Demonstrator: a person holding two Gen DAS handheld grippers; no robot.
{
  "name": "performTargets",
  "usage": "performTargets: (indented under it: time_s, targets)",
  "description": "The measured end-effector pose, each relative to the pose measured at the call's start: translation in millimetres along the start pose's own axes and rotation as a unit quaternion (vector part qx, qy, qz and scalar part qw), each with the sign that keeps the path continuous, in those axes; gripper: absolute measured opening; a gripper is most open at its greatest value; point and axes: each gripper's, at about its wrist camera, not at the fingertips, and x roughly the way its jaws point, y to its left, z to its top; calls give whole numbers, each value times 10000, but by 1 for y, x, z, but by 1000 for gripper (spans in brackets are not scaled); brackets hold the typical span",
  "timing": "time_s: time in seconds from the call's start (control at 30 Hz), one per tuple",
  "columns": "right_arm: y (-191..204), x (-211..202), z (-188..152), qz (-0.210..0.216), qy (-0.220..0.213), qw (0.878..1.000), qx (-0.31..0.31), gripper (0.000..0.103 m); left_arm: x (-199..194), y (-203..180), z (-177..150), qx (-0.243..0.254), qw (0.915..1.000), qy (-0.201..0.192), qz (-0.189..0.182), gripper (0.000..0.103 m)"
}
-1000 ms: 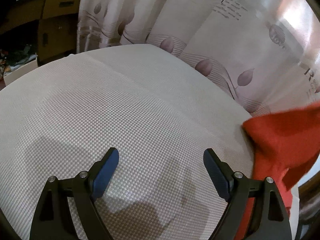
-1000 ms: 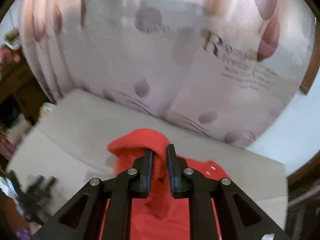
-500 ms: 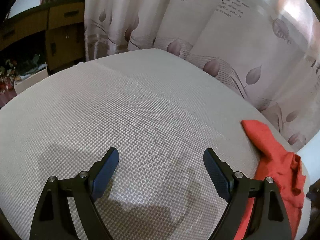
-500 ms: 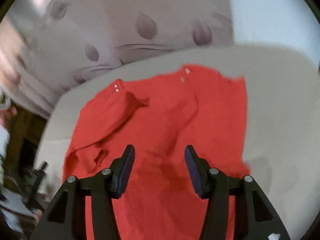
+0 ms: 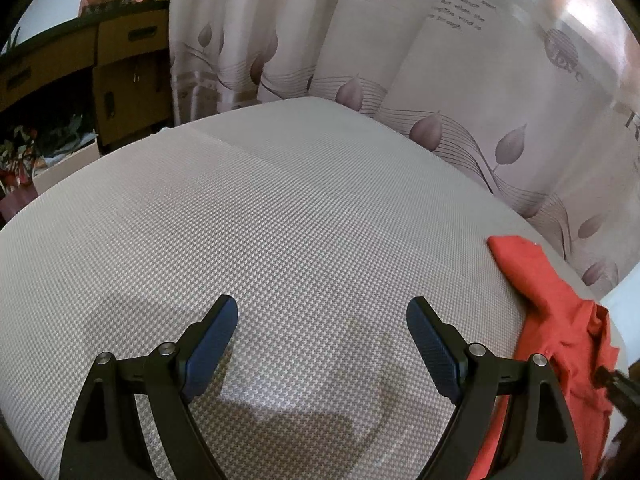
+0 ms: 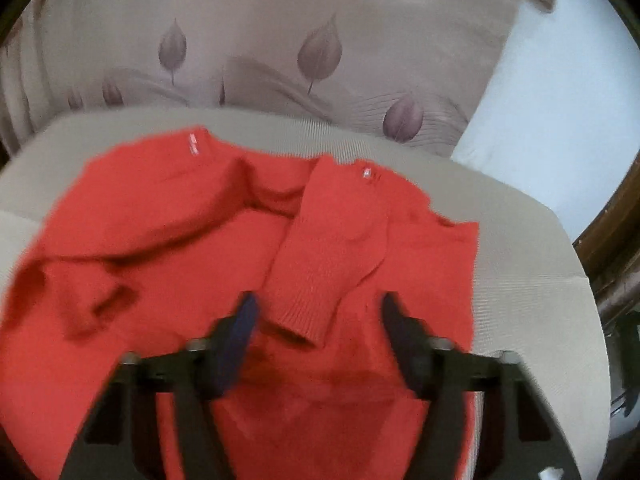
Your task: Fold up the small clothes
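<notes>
One red sweater (image 6: 160, 240) lies spread on the pale textured surface (image 5: 280, 200), filling its right end and reaching close to the far edge below the leaf-print curtain (image 5: 440, 80). From the left wrist view, the garment (image 5: 560, 320) shows only at the right edge of the surface, and the whole middle and left of the surface carry nothing else.

There are two claws. The left claw (image 5: 322, 308) hovers over bare surface with its two blue-padded fingers spread wide and nothing between them.

The right claw (image 6: 319, 300) is blurred; its jaws have just been opening and stand well apart above the sweater, gripping nothing. One sleeve (image 6: 320, 248) is folded inward across the chest, and its ribbed cuff lies in the gap between the two fingers, with neither pad pressing on it. Two small pale marks (image 6: 193, 145) sit along the neckline edge, one on each shoulder.
</notes>
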Motion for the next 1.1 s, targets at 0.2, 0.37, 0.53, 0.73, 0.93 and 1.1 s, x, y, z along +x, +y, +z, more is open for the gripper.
performTargets:
  time_s: [0.2,0.37,0.53,0.73,0.93,1.1]
  targets:
    - [-121,-43,5,2874,-361,9212,2598,6,0,-1,0,-2,10000,20,-10,86]
    - [-198,-47,-3,4460,-68,8124,3755,6,0,-2,0,18,10000,35,5,86]
    - [-239,32,-45,4410,912,7626,4644,10,-3,-7,0,110,9999,-28,-105,86]
    - [-244,42,-50,4216,705,7829,4521,29,-34,-61,-11,1412,9834,239,-1118,86]
    - [-231,11,-21,3215,-58,8741,3641,86,-59,-121,-29,1964,9450,907,-2454,87]
    - [-210,26,-13,2761,239,9103,3076,52,-40,-158,-33,1985,9337,1170,-2739,87]
